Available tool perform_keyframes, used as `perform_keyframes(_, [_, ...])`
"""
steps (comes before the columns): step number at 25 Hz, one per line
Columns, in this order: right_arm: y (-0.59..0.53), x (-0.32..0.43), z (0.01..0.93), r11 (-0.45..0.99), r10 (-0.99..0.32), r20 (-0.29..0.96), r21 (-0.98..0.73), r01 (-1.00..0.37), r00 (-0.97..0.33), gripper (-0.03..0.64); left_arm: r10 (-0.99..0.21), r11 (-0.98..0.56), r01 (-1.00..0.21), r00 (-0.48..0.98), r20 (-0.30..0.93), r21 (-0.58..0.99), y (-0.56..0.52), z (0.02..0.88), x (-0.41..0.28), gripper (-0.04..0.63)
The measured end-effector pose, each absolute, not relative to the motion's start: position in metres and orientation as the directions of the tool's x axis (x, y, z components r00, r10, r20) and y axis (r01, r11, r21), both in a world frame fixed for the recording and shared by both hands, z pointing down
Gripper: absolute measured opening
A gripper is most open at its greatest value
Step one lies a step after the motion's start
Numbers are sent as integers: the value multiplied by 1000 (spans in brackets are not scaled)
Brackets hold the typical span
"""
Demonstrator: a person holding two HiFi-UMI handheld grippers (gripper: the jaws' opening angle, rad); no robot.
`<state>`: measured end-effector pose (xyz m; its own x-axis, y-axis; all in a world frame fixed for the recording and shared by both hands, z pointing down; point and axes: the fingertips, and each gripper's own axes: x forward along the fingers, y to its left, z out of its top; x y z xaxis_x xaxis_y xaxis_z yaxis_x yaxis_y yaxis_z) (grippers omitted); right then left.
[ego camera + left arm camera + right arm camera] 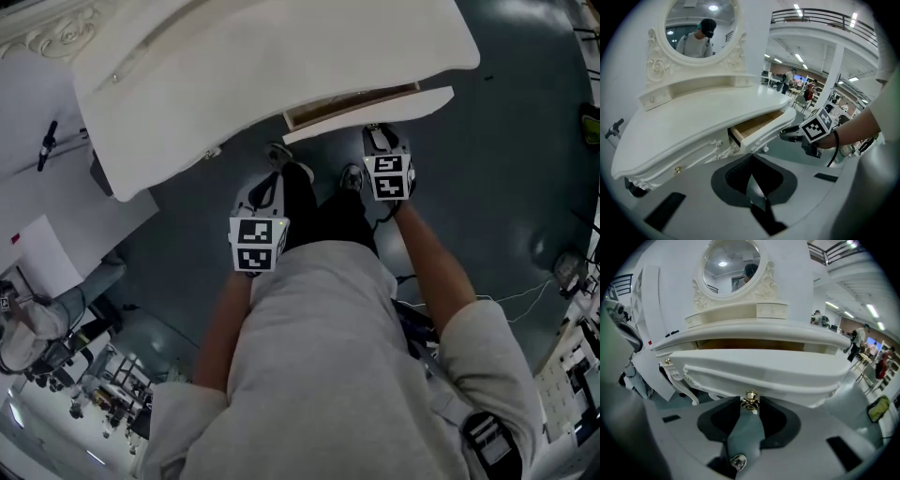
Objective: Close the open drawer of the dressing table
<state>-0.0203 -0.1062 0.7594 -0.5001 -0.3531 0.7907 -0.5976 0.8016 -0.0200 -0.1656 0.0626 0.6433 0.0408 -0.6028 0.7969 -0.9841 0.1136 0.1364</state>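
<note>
Dark grey floor (511, 122), cables (521, 298) at right. Large hall: ceiling strip lights (800, 57), white pillar (833, 77), railed balcony (818, 16) above.

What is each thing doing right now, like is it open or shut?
drawer: open, pulled partway out of the dressing table.
knob: on the drawer front, right at the right gripper's tips.
right gripper: shut, pointing at the knob.
left gripper: shut, empty, held back from the table.
mirror: standing upright on top.
</note>
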Motion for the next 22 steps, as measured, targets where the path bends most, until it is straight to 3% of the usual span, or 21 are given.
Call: perform_keyframes(22, [-115,-30,759,807,-354,788,-15,-590,-504,137,-599,174,-975,10,800,142,72,646,-169,6])
